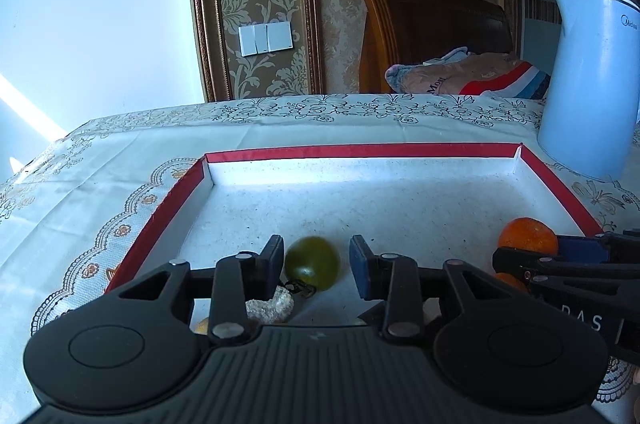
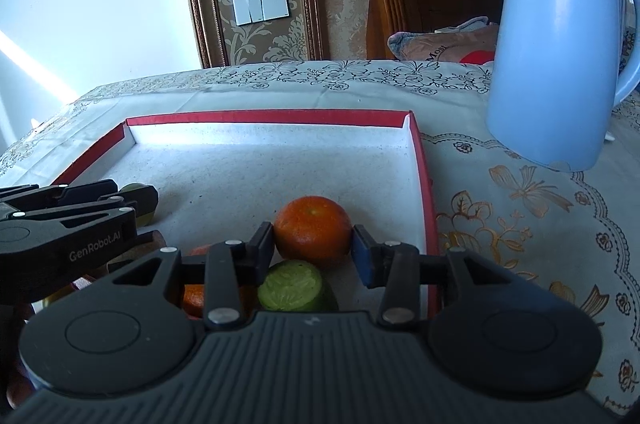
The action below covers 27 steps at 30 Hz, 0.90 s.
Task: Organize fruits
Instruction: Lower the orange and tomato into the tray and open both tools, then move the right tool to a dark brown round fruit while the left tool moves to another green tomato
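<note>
**Both grippers down in the red tray, fruit between the jaws**

Looking along my left gripper (image 1: 316, 260), I see a green round fruit (image 1: 313, 262) lying on the white floor of the red-rimmed tray (image 1: 360, 149), between the two fingers. Clear gaps show on either side of it, so the jaws stand apart from it and hold nothing. Just below the left finger lies a pale, crumbly lump (image 1: 272, 304) that I cannot name with any confidence.

My right gripper (image 2: 313, 250) brackets an orange mandarin (image 2: 314, 230) near the tray's right wall. Both pads sit right at its sides; they appear to touch the skin (the fisheye makes the contact hard to judge), so I cannot tell whether it is truly clamped. In front of the mandarin, closer to the camera, lies a cut green fruit (image 2: 292, 286) with its pale face up, and an orange piece (image 2: 194, 298) peeks out under the left finger.

A light-blue Midea kettle (image 2: 556, 56) stands on the floral tablecloth (image 2: 520, 224), beyond the tray's right corner.
</note>
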Each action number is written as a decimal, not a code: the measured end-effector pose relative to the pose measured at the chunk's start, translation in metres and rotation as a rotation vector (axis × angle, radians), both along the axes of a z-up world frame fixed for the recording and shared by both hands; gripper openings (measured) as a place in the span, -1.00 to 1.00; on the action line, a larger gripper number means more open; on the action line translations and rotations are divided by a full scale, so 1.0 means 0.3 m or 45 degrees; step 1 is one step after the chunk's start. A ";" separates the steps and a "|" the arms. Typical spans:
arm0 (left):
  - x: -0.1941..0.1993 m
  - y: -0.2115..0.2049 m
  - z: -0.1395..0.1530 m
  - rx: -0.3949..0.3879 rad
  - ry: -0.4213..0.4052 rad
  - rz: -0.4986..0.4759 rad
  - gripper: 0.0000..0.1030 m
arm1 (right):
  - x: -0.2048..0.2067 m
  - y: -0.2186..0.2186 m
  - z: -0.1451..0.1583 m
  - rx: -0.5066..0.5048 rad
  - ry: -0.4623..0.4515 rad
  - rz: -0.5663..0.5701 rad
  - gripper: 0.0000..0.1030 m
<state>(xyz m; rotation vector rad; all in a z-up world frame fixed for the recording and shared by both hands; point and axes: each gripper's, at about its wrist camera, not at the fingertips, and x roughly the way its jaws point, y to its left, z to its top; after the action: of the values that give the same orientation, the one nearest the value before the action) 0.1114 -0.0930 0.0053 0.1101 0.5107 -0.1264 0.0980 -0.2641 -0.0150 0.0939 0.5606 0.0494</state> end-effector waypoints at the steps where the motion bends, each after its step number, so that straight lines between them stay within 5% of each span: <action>1: -0.007 0.000 0.003 0.001 -0.011 -0.002 -0.04 | -0.001 -0.002 0.000 0.003 -0.001 0.000 -0.21; 4: -0.036 -0.002 0.018 0.014 -0.058 0.002 0.22 | -0.005 -0.005 -0.002 0.010 -0.004 -0.001 -0.21; 13: -0.105 0.040 0.043 -0.018 -0.081 0.008 0.22 | -0.022 -0.011 -0.002 0.018 -0.023 -0.004 -0.21; 17: -0.155 0.106 0.061 -0.076 -0.098 0.022 0.55 | -0.046 -0.018 0.009 0.023 -0.057 -0.012 0.15; 27: -0.271 0.308 0.063 -0.161 -0.112 0.094 0.58 | -0.223 0.013 0.073 0.098 -0.213 0.104 0.11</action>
<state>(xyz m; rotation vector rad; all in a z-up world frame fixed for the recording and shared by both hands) 0.0302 -0.0005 0.0242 -0.0265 0.4174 -0.0808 0.0313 -0.2602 0.0068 0.1405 0.3953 0.1568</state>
